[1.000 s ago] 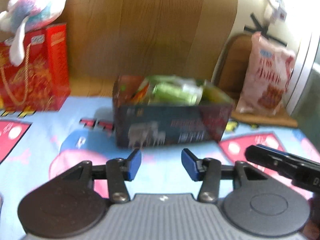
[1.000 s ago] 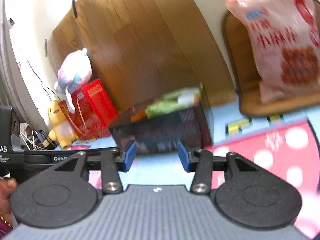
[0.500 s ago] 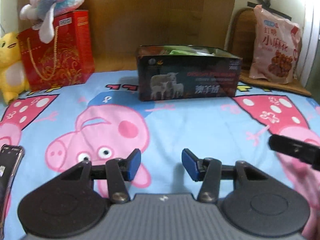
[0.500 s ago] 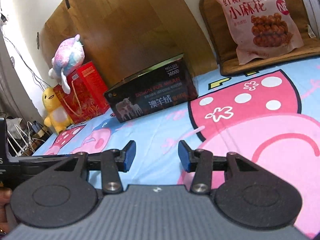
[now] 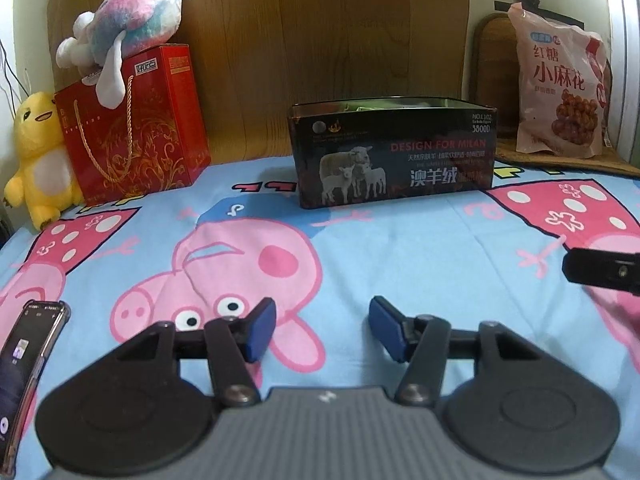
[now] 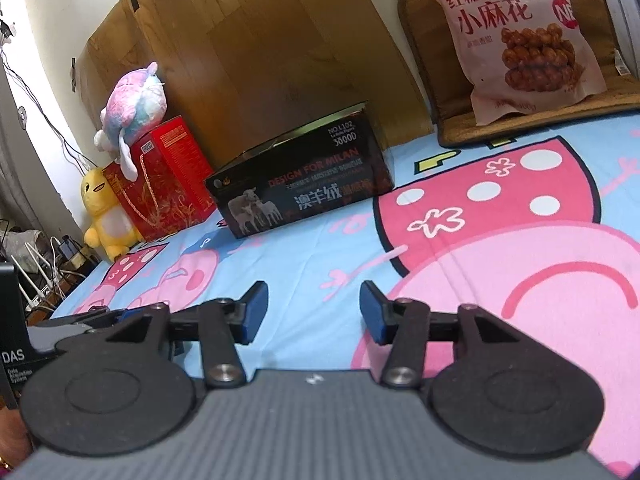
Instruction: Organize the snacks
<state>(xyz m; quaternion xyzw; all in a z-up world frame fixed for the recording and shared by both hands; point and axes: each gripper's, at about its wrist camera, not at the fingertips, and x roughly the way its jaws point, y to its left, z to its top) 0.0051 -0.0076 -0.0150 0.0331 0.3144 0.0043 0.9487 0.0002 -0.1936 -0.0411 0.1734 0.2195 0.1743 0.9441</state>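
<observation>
Snacks sit in the dark box (image 5: 394, 152) at the far side of the cartoon bedsheet (image 5: 400, 248), up against the wooden board (image 5: 320, 28); only a sliver of green wrapping shows over its rim from my left camera, and from my right camera the box (image 6: 304, 190) shows its front and end but nothing inside. A big pink snack bag (image 5: 560, 92) leans upright on a brown mat (image 6: 520, 120) to the right of the box, well apart from it.

My left gripper (image 5: 322, 330) hangs low over the sheet with its jaws parted and nothing between them; they have just been opening a little. My right gripper (image 6: 310, 312) is the same: jaws apart, just widened, empty.

Only the left view shows a phone (image 5: 24, 368) lying at the sheet's left edge, cut off by the frame, and a black tip of my right gripper poking in from the right. Only the right view shows cables and clutter beyond the bed's left side.

Left of the box stands a red gift bag (image 5: 136, 128) with a pastel plush toy (image 5: 132, 8) on top and a yellow plush duck (image 5: 40, 152) beside it. Nothing lies between my grippers and the box.
</observation>
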